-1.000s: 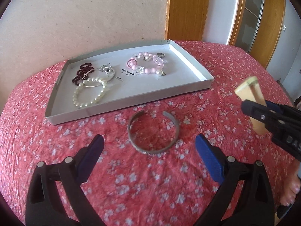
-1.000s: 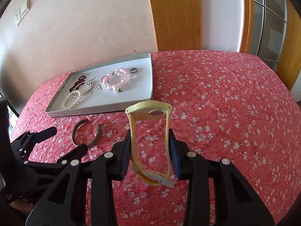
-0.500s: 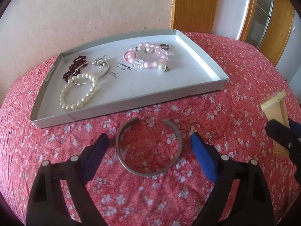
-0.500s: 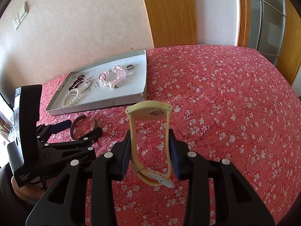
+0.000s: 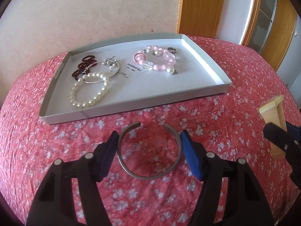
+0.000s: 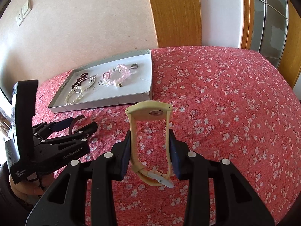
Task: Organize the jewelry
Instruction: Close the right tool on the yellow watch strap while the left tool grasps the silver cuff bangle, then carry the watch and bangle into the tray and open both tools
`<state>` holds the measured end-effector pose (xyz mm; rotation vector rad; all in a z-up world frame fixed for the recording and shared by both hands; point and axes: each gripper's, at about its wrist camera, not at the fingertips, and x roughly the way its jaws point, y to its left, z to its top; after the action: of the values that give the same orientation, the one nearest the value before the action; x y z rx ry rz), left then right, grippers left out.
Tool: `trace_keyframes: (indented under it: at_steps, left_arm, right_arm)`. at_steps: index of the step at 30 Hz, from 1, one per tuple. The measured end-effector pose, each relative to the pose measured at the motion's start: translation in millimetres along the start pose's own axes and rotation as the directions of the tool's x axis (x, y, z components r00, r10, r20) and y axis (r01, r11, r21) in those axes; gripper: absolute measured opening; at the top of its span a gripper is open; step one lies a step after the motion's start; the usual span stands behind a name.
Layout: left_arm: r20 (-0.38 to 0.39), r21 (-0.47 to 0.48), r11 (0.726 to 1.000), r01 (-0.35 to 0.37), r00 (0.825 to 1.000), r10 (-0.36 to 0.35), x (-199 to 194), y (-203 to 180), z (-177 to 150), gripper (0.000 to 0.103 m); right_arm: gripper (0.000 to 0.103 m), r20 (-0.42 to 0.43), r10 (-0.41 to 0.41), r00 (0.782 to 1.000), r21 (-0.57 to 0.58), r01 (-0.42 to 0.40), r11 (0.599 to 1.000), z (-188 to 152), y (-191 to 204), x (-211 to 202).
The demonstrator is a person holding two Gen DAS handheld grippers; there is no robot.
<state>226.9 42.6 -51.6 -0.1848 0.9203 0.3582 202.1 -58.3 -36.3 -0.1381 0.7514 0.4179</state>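
Left wrist view: the left gripper (image 5: 149, 146) hangs low over the red tabletop with its white flower print (image 5: 235, 86), its blue-padded jaws spread wide on either side of an open-ended grey metal cuff bangle (image 5: 150, 150). The pads sit just beside the bangle's flanks — whether they touch it I cannot tell — and the bangle lies flat on the cloth, its gap facing the shallow white cardboard tray (image 5: 131, 109) just beyond. Inside the tray, on the left, a white pearl bracelet (image 5: 88, 92) overlaps a thin silver bangle with charms (image 5: 111, 66) and a dark red beaded bracelet (image 5: 82, 67); further right lie a pink bead bracelet with clear crystals (image 5: 156, 60) and a small silver ring (image 5: 172, 50). At the right edge the right gripper's black tip (image 5: 282, 141) shows, holding a pale yellow strap (image 5: 273, 116).

Right wrist view: the right gripper (image 6: 150, 154) is clenched on a cream-yellow wristwatch with a buckled rubber strap (image 6: 150, 113) — the jaws press the two strap sides, watch case upward, buckle hanging toward the camera above the cloth. To the left the left gripper (image 6: 75, 124) straddles the cuff bangle (image 6: 75, 121) near the tray's (image 6: 112, 101) front wall.
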Motion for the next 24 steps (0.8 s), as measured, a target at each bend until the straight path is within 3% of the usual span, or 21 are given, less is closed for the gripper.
trace_keyframes:
  at_steps: [15, 24]
  left_arm:
    - [0.052, -0.13, 0.991, -0.039, 0.998, 0.046, -65.8, 94.2, -19.4, 0.067]
    - [0.063, -0.177, 0.983, -0.053, 0.996, 0.065, -86.1, 127.7, -34.6, 0.067]
  right_arm:
    - [0.038, -0.003, 0.053, 0.999, -0.084, -0.053, 0.995, -0.9, 49.1, 2.5]
    - [0.038, -0.011, 0.079, 0.997, -0.135, -0.08, 0.988, -2.1, 81.0, 5.7]
